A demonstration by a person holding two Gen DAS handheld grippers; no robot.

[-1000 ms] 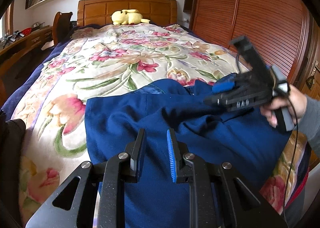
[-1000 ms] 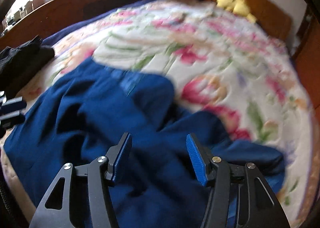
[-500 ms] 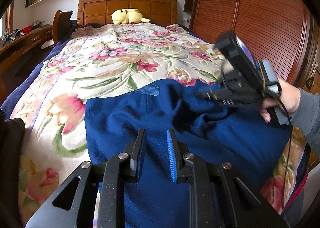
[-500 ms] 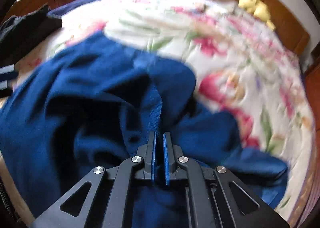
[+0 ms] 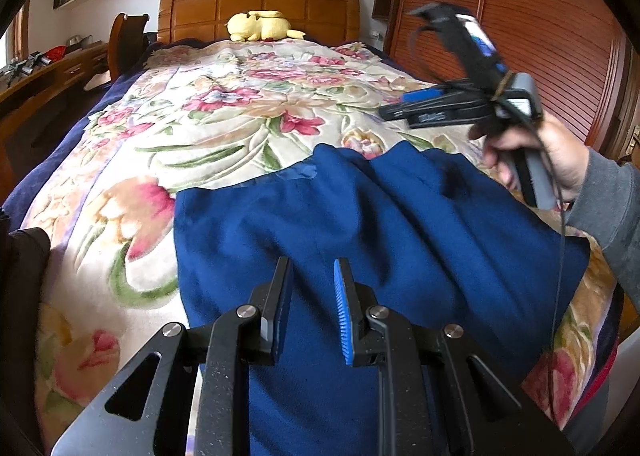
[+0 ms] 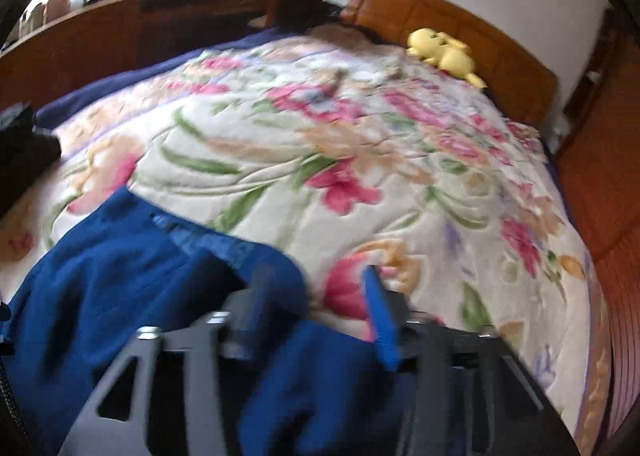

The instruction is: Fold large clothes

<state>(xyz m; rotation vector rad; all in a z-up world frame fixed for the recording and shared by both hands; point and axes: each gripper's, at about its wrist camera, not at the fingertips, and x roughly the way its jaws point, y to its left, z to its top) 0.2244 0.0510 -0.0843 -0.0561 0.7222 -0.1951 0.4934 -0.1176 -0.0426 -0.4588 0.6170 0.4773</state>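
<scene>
A large navy blue garment (image 5: 360, 240) lies spread over the near end of the bed; it also shows in the right wrist view (image 6: 132, 280). My left gripper (image 5: 310, 292) hovers just above its near part, jaws a little apart with nothing between them. My right gripper (image 6: 316, 304) is open and empty, raised above the garment's far right edge; in the left wrist view it (image 5: 404, 112) is held in a hand at the right, above the cloth. The right wrist view is blurred.
The bed has a floral quilt (image 5: 224, 112) and a wooden headboard (image 5: 256, 12) with a yellow plush toy (image 5: 260, 26). A dark garment (image 5: 20, 296) lies at the near left edge. A wooden wardrobe (image 5: 520, 36) stands right, a desk (image 5: 48, 72) left.
My right gripper shut on a fold of the blue garment, then let go, opened and lifted up and away. The garment's far edge now lies flatter. My left gripper has not moved.
</scene>
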